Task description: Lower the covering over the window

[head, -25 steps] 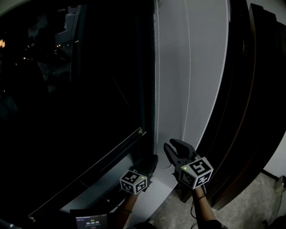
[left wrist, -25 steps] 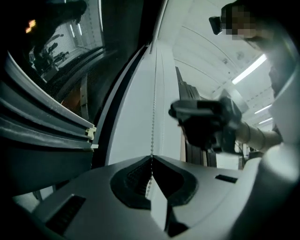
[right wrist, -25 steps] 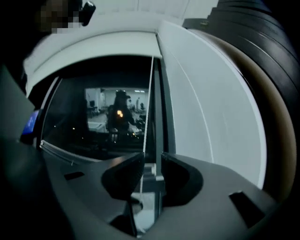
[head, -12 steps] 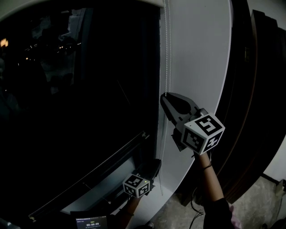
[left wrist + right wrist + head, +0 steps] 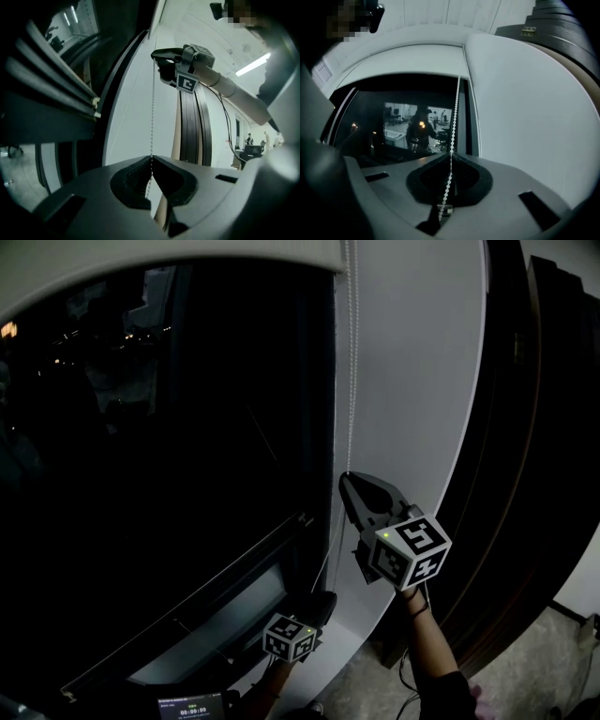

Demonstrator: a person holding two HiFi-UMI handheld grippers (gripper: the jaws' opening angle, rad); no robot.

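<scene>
Two grippers (image 5: pixel 324 600) (image 5: pixel 346 478), one bead chain (image 5: pixel 352 352), one window (image 5: pixel 169 474)

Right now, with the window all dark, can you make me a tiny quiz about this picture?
1. True or false: in the head view, the left gripper sits higher than the right gripper.
2. What is pinched in the right gripper's jaws? A) the bead chain B) a curtain edge C) nothing
3. Fill in: the white blind covers only the ___ of the window.
Key: 1 false, the right one is higher. 2 A; its jaws have just closed on the chain, and the left gripper pinches it lower down. 3 top.
</scene>
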